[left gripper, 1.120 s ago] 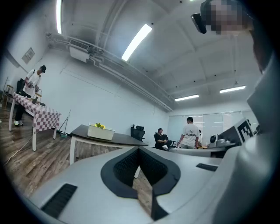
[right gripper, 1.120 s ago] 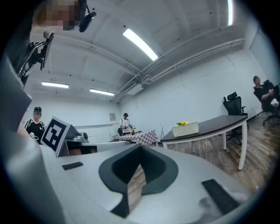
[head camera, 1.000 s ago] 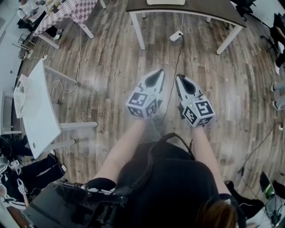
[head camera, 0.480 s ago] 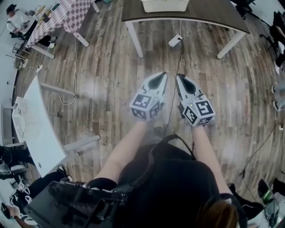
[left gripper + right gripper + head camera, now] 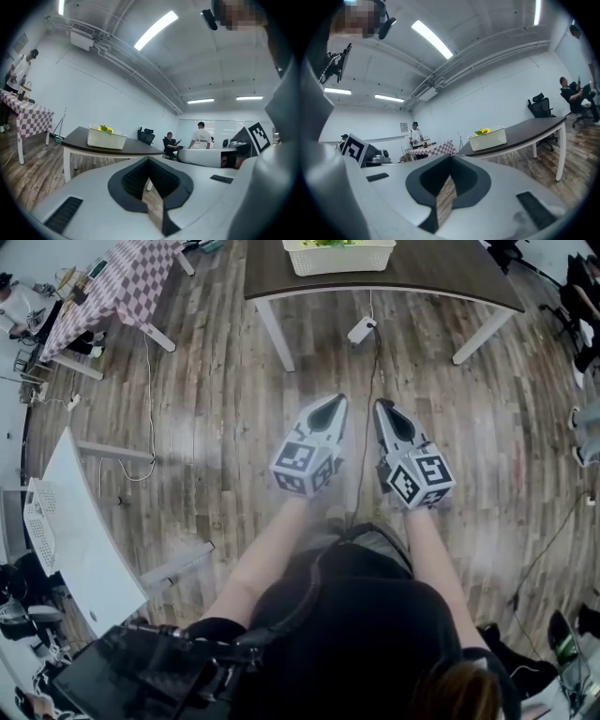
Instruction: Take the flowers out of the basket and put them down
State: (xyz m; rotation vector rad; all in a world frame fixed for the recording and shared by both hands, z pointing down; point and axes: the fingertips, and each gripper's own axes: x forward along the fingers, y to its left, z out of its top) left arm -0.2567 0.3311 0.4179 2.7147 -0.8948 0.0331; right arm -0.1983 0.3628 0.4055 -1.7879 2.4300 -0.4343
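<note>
Yellow flowers [image 5: 105, 128] sit in a white basket [image 5: 337, 257] on a dark table [image 5: 450, 277], well apart from the person. The left gripper [image 5: 336, 401] and right gripper [image 5: 380, 405] point towards it side by side. Both have their jaws closed tight with nothing between them, probably because the basket is out of reach. Below is a wood-plank floor [image 5: 216, 381] with a white power block [image 5: 360, 330] on it. A checked-cloth table [image 5: 131, 282] and a white desk [image 5: 89, 521] stand to the left. An office chair [image 5: 146, 136] and other people [image 5: 201, 136] are beyond.
</note>
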